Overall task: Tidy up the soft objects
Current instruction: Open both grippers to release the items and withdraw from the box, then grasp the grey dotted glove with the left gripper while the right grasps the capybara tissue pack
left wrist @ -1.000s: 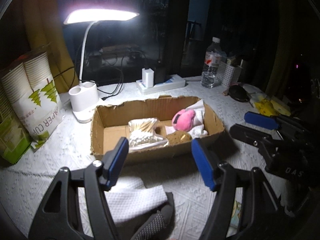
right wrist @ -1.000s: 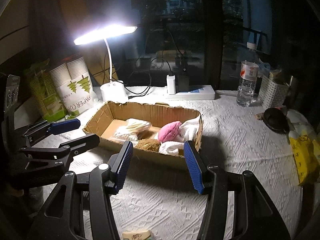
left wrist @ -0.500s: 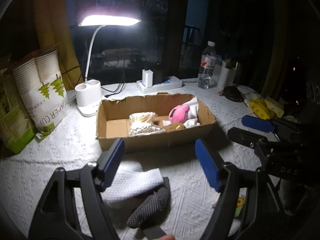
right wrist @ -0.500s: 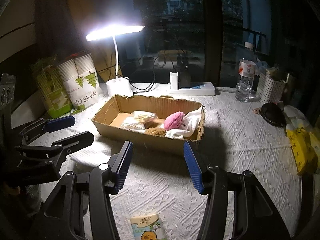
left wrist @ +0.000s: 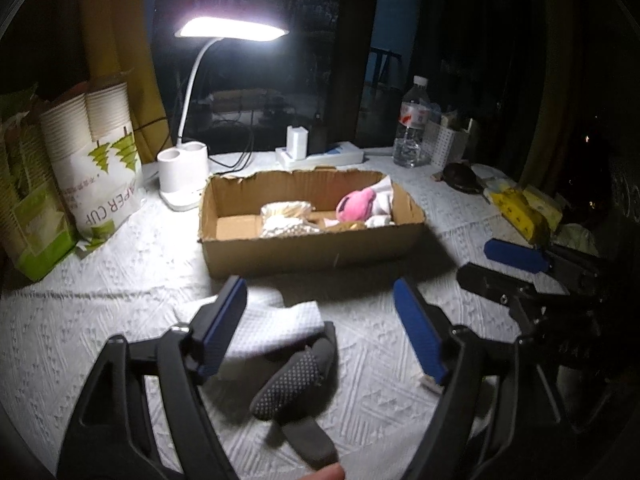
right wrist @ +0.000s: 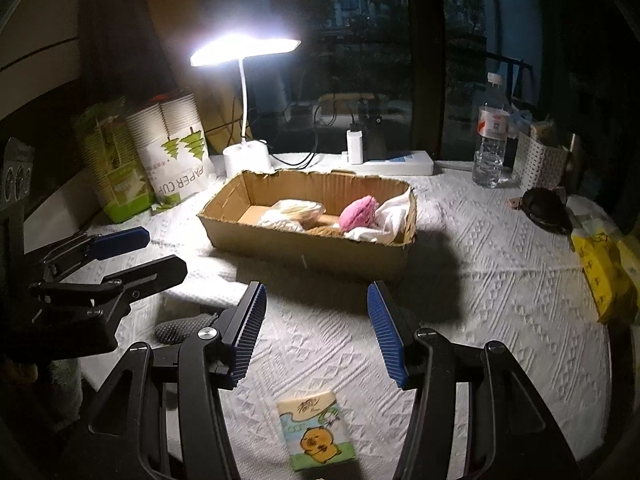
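Note:
A cardboard box (left wrist: 312, 250) (right wrist: 308, 250) stands mid-table and holds a pink plush (left wrist: 356, 208) (right wrist: 358, 212), white cloth (right wrist: 394, 210) and a bag of cotton swabs (left wrist: 286, 214). My left gripper (left wrist: 320, 328) is open and empty above a folded white cloth (left wrist: 276, 328) and a grey dotted sock (left wrist: 294, 380) that lie in front of the box. My right gripper (right wrist: 316, 332) is open and empty above the table; a small tissue pack (right wrist: 314, 428) lies below it. Each gripper shows in the other's view.
A lit desk lamp (left wrist: 188, 184) stands behind the box. Paper cup sleeves (left wrist: 92, 168) stand at the left. A power strip (left wrist: 324, 154), a water bottle (left wrist: 412, 124) and a white basket (right wrist: 540, 164) are at the back. Yellow packs (right wrist: 604, 276) lie at the right.
Both grippers have pulled back from the box and risen. The sock, the white cloth and the tissue pack have come into fuller view.

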The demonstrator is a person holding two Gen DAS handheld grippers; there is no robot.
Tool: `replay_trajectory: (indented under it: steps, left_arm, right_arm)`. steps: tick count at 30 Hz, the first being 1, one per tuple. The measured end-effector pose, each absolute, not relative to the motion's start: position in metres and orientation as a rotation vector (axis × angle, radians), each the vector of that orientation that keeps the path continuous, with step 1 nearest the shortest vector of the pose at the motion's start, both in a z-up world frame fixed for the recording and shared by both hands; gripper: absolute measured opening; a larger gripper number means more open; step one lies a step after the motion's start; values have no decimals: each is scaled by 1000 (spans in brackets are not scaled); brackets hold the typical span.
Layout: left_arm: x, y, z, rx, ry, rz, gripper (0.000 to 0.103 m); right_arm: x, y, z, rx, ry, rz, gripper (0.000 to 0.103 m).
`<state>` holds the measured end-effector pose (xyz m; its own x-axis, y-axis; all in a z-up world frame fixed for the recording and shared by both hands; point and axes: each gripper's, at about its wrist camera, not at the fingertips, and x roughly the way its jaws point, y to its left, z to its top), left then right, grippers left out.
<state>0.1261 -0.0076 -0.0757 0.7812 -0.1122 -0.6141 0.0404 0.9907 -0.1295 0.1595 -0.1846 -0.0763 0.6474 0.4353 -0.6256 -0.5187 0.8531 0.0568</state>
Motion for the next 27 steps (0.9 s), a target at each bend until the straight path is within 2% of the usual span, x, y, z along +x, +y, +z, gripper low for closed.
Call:
replay_trajectory:
  steps: [27]
  left_arm:
    - [103,-2,-142,-139,832,-45,78]
  right_arm:
    - [139,-196,-145,-133,851,541,56]
